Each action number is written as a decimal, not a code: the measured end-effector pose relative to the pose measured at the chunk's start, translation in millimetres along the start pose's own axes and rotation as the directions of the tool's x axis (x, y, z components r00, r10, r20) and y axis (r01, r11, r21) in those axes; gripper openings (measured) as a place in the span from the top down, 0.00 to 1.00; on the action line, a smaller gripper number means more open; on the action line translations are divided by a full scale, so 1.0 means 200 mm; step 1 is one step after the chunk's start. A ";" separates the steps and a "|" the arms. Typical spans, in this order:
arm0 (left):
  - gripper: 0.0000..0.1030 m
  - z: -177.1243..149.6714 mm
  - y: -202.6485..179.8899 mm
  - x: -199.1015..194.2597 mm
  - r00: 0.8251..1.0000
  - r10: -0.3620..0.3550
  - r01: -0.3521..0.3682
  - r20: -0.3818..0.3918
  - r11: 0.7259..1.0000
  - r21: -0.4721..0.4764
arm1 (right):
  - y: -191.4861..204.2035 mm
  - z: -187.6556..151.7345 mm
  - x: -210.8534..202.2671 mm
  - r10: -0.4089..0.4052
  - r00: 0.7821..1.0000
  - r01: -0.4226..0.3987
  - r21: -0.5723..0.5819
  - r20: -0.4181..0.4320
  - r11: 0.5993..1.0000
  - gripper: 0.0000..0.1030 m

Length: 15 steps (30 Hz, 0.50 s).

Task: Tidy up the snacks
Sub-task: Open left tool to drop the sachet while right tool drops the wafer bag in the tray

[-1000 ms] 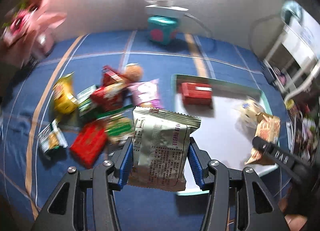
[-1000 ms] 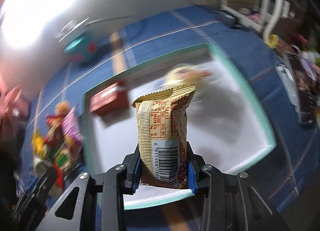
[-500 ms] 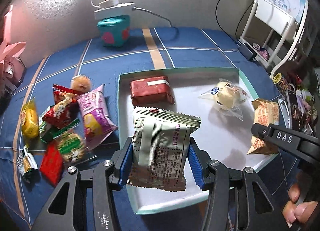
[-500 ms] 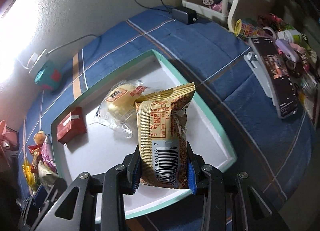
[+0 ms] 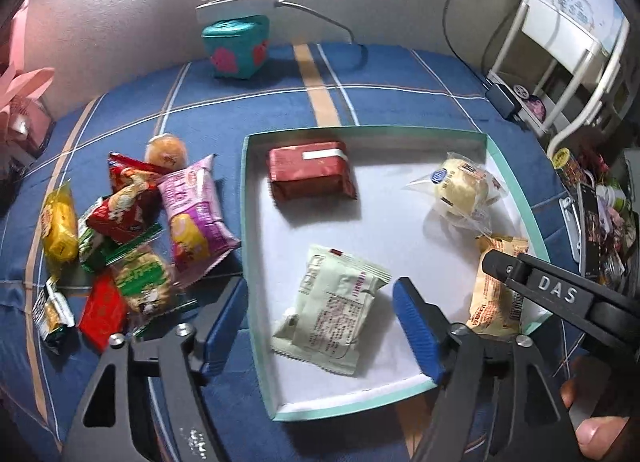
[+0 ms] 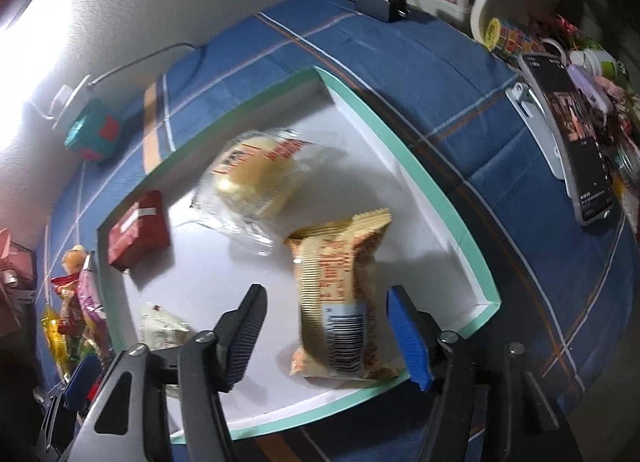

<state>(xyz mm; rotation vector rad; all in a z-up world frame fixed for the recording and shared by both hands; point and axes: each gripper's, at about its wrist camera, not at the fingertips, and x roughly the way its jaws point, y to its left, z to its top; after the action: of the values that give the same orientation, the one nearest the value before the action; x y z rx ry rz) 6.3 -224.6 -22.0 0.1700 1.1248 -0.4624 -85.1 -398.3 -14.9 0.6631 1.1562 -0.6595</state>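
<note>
My left gripper (image 5: 320,326) has just been opening its jaws; they stand wide, and the pale green foil snack packet (image 5: 332,310) lies loose between them on the floor of the shallow white tray with a mint-green rim (image 5: 256,262). My right gripper (image 6: 326,326) has likewise just spread its jaws, clear of the tan crinkled snack packet (image 6: 340,294) lying between them near the tray's right wall. More snacks are heaped on the blue checked cloth (image 5: 240,102) left of the tray.

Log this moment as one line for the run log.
left gripper: just opened, pale green packet in tray | right gripper: just opened, orange packet in tray
</note>
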 end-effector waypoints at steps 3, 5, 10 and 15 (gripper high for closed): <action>0.17 0.02 0.09 -0.02 0.999 0.049 -0.050 -0.012 0.998 -0.050 | 0.04 -0.01 -0.02 0.023 1.000 -0.023 -0.022 0.006 1.000 0.25; 0.16 0.03 0.16 -0.03 0.995 0.100 -0.100 -0.014 0.993 -0.065 | 0.07 -0.02 -0.03 0.034 0.999 -0.033 -0.042 0.008 0.999 0.20; 0.07 0.04 0.43 -0.08 0.969 0.247 -0.247 -0.019 0.957 -0.152 | 0.20 -0.07 -0.07 0.049 0.999 -0.046 -0.121 0.023 0.992 0.17; 0.06 0.01 0.71 -0.11 0.936 0.346 -0.350 -0.059 0.906 -0.238 | 0.38 -0.13 -0.09 0.085 0.996 -0.078 -0.215 0.023 0.973 0.17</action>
<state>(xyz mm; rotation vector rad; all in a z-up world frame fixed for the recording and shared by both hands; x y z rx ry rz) 62.1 -93.0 -15.2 0.1542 1.1282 -0.0010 -46.8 -327.4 5.0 0.5120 1.1457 -0.4659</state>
